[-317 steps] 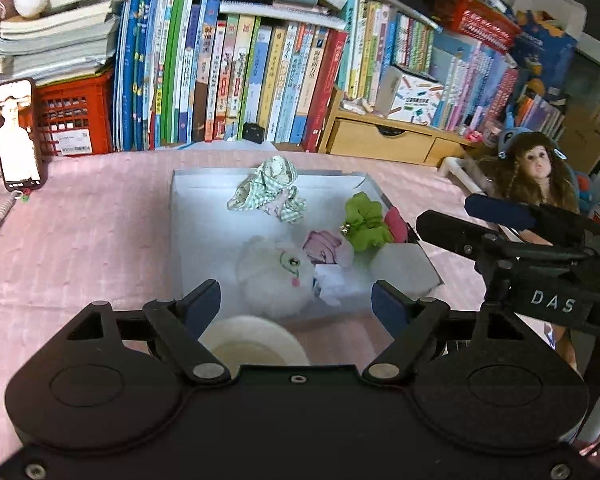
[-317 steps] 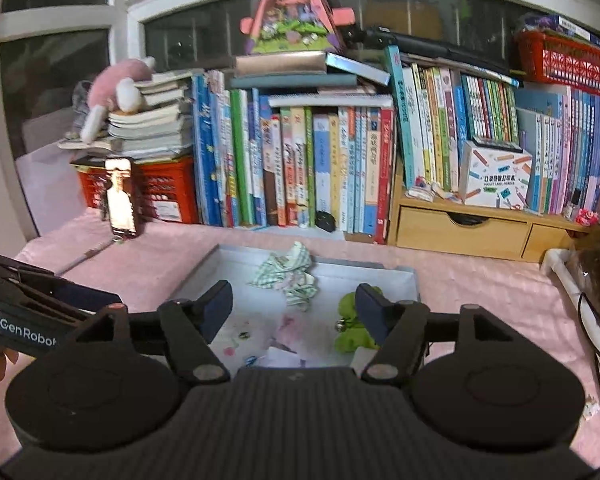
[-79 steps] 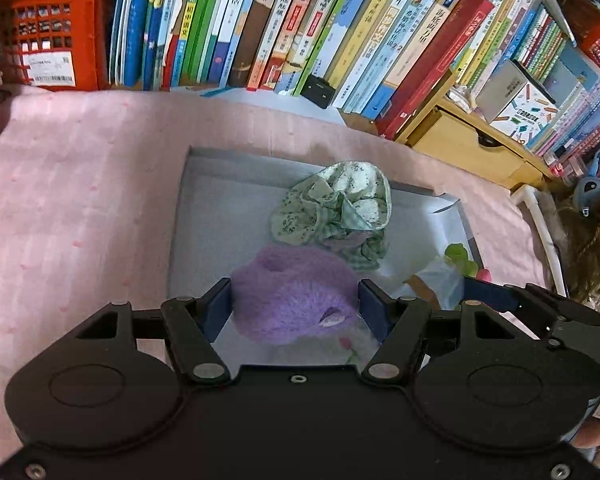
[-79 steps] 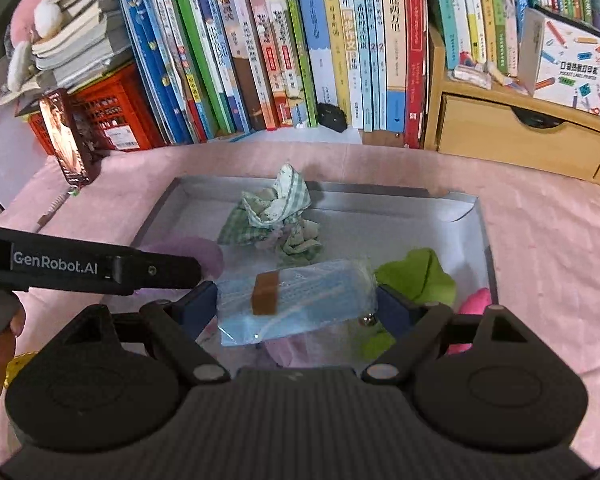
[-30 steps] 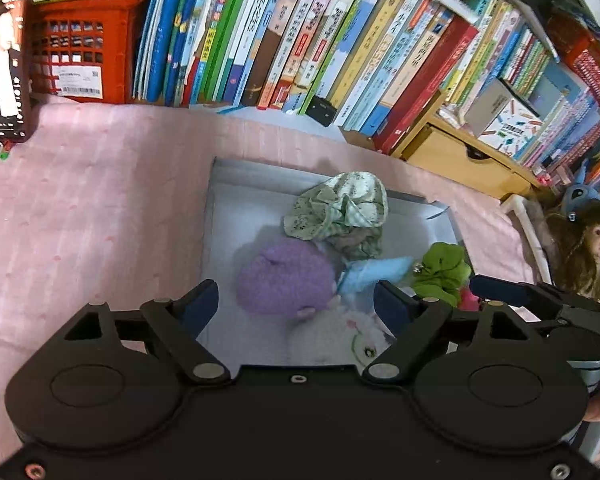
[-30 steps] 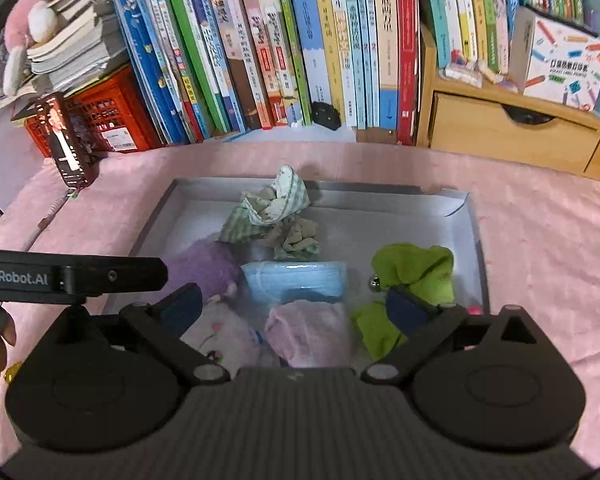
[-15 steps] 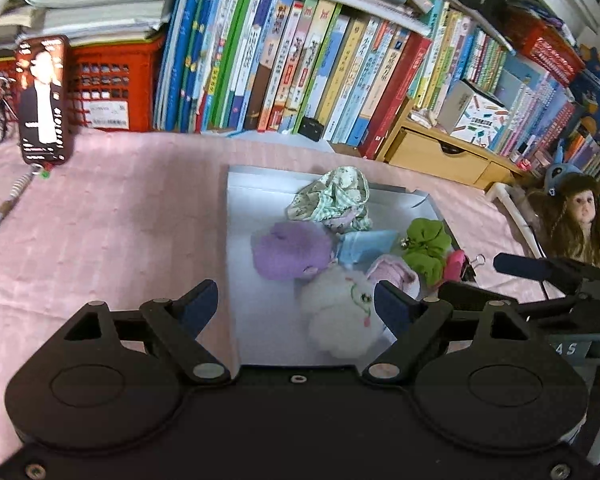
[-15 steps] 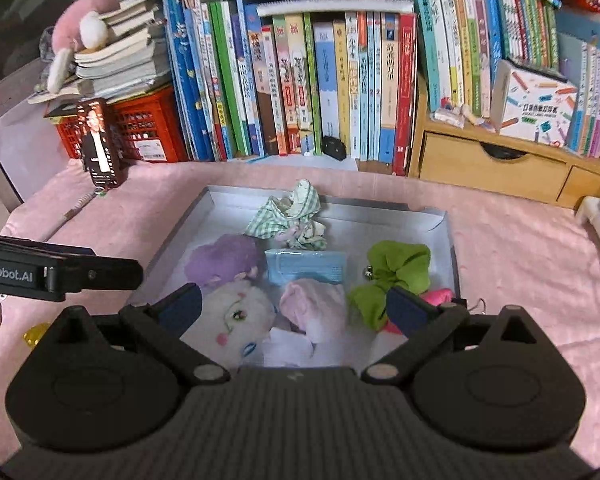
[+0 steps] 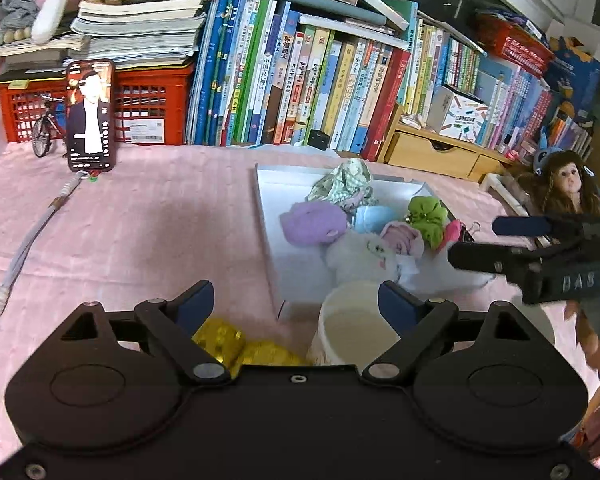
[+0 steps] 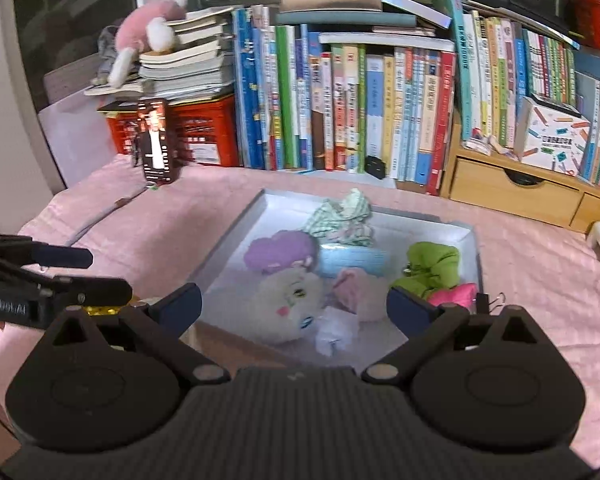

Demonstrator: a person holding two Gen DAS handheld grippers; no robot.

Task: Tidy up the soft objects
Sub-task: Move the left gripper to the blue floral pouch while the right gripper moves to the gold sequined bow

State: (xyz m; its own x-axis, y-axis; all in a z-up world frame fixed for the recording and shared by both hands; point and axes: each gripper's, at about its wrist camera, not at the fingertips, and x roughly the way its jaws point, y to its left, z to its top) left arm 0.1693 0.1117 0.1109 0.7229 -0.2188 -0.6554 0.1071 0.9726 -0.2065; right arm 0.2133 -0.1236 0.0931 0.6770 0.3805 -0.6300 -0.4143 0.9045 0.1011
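Left wrist view: the left tongs (image 9: 296, 300) are opening, empty, above a cream cup (image 9: 352, 330) and gold foil pieces (image 9: 220, 338) by the grey tray's (image 9: 266, 200) near corner. Bare pink tabletop (image 9: 148, 220) spreads leftward.

Right wrist view: the right tongs (image 10: 294, 302) gape wide, empty. The tray holds the purple plush (image 10: 280, 254), white plush (image 10: 288, 306), green cloth (image 10: 432, 266), and checked cloth (image 10: 340, 214), bunched together.

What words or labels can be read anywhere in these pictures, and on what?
"DAS": white letters on the right gripper, seen from the left wrist.
"GenRobot.AI", blurred and only partly legible: on the left gripper, seen from the right wrist.
Book spines: Chinese titles, too small to read with confidence.
White label on the red crate: too small to read.
Patterned box on the drawer unit: print unreadable.
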